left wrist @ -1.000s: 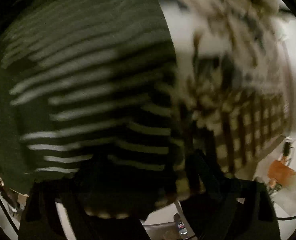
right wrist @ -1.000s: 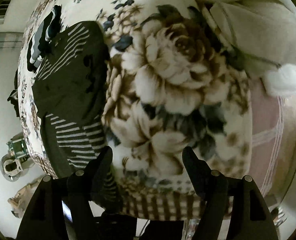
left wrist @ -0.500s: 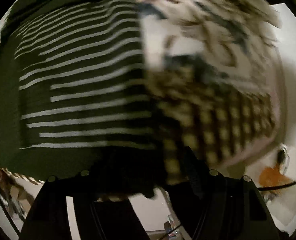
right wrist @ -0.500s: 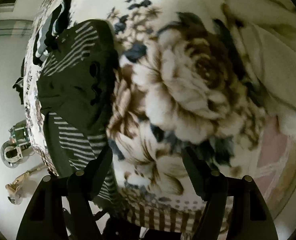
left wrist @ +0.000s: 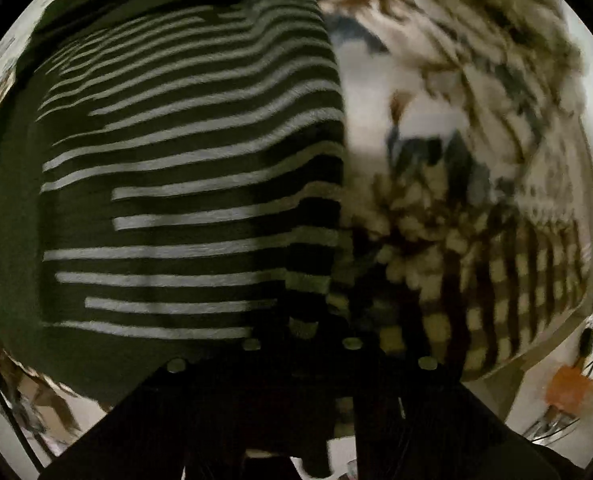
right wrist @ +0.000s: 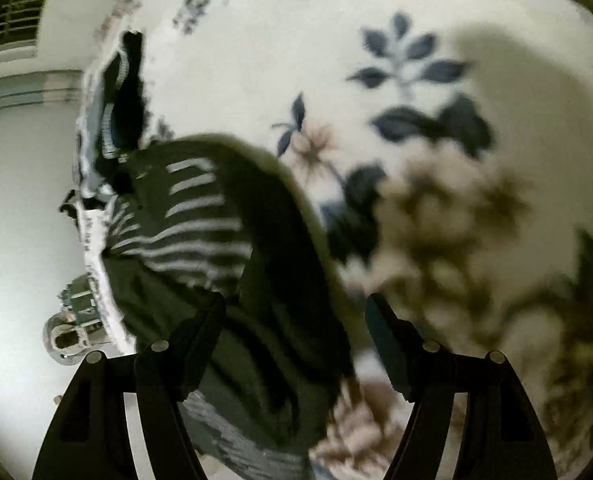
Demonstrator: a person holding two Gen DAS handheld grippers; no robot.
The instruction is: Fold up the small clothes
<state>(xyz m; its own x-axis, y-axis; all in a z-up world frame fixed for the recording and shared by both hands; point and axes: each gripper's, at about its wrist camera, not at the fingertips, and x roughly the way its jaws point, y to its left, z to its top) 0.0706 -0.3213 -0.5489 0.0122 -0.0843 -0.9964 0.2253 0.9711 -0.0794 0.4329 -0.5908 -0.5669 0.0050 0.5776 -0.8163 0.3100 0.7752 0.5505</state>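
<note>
Plainly, the striped garment [left wrist: 192, 184], dark with pale bands, lies on the floral blanket [left wrist: 476, 128] at the bed's near edge, filling the left of the left wrist view with the blanket's checked border to its right. The left gripper [left wrist: 300, 344] sits low and in deep shadow at the cloth's bottom hem; its jaws look drawn close together over the fabric, but I cannot tell for certain whether they pinch it. If they hold only a thin layer of the hem, a lift could let it slip free and the fold would collapse; if they also catch the fluffy blanket, the bedding would drag along. In the right wrist view a bunched heap of other clothes [right wrist: 120, 92] lies at far left, the striped garment [right wrist: 224, 240] humps up in a ridge left of centre, and the right gripper [right wrist: 296, 320] hangs with jaws spread wide and empty, its left finger over the cloth, its right over the blanket. Closing there risks grabbing the ridge rather than an edge, giving a crooked fold, and the garment near the edge could slide off.
</note>
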